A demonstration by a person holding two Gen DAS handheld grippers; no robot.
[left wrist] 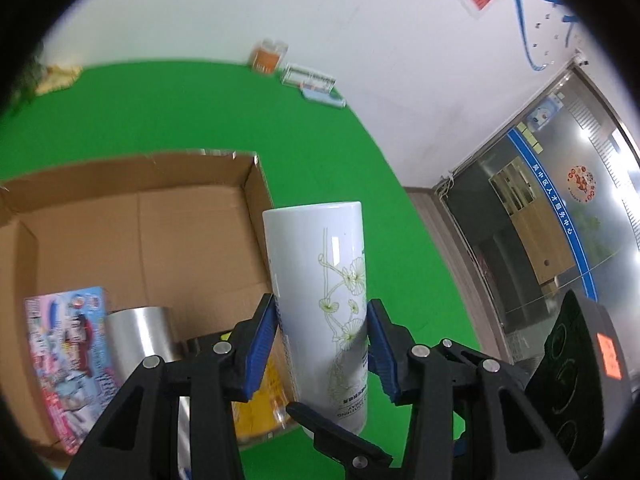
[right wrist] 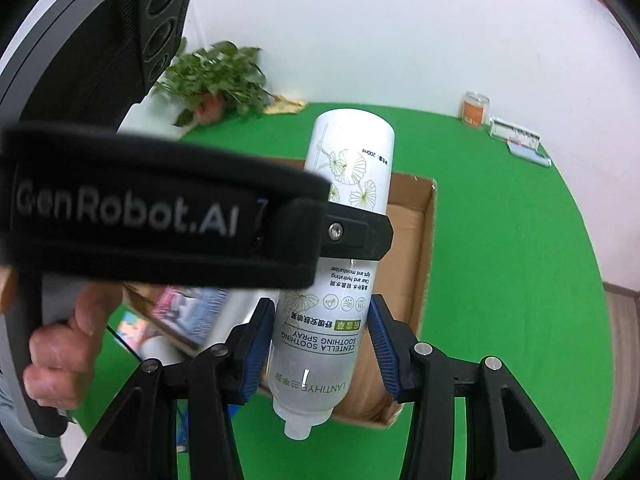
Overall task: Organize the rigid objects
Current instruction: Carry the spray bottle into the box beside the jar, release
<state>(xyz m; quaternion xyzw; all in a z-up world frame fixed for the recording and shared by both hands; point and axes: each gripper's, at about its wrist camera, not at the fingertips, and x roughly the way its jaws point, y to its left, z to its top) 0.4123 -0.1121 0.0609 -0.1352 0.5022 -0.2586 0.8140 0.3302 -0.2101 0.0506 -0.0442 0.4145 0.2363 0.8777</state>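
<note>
White wall point(left wrist: 360, 20), green table point(left wrist: 160, 112), potted plant point(right wrist: 216, 76), glass door point(left wrist: 560, 208)

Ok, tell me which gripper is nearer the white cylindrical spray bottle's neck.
Right gripper: its fingers clamp the white spray bottle beside the neck; the left gripper clamps mid-body.

The white spray bottle point(left wrist: 320, 300), printed with green line-drawn leaves, sat between the blue pads of both grippers, its bare nozzle end nearest the right gripper point(right wrist: 322, 340) and its flat base pointing away from it. Beyond and left of the left gripper point(left wrist: 322, 340), the open cardboard box point(left wrist: 140, 208) held a silver can point(left wrist: 138, 332) and a colourful pack point(left wrist: 66, 360).
</note>
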